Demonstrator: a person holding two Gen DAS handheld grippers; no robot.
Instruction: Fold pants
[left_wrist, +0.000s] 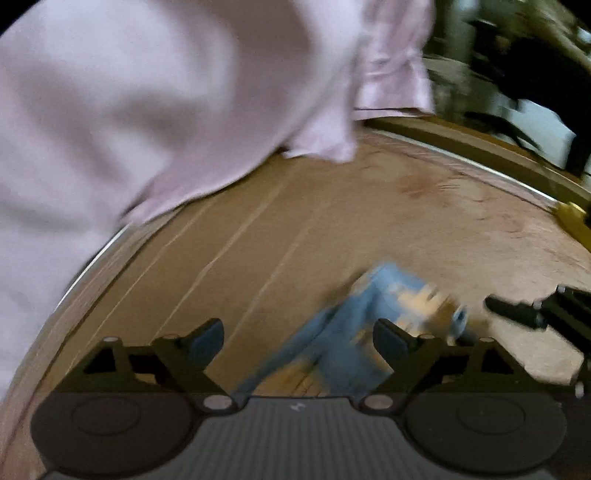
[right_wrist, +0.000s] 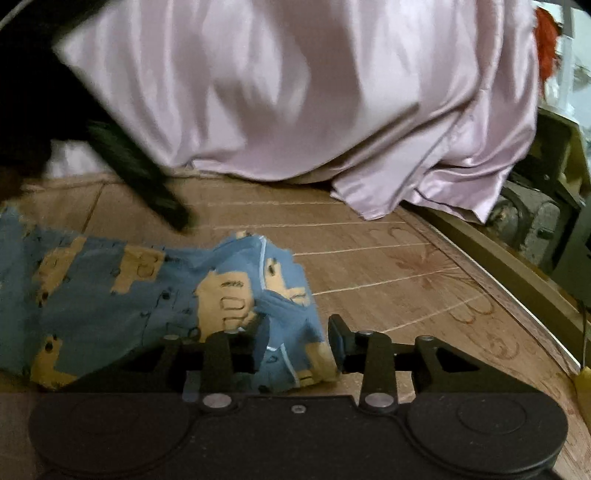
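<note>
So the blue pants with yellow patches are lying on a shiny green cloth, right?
Not quite. The shiny cloth is pale pink, not green, and the right wrist view shows it behind the blue pants, which lie on the wooden surface.

lilac satin sheet (right_wrist: 295, 92); patterned wooden table (left_wrist: 332, 221)

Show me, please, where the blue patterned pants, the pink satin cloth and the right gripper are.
Blue patterned pants (right_wrist: 110, 295): right wrist view, on the flat blue fabric.
Pink satin cloth (right_wrist: 295, 92): right wrist view, on its draped middle.
Right gripper (right_wrist: 291, 339): right wrist view, midway between fingertips, over bunched pants.
</note>
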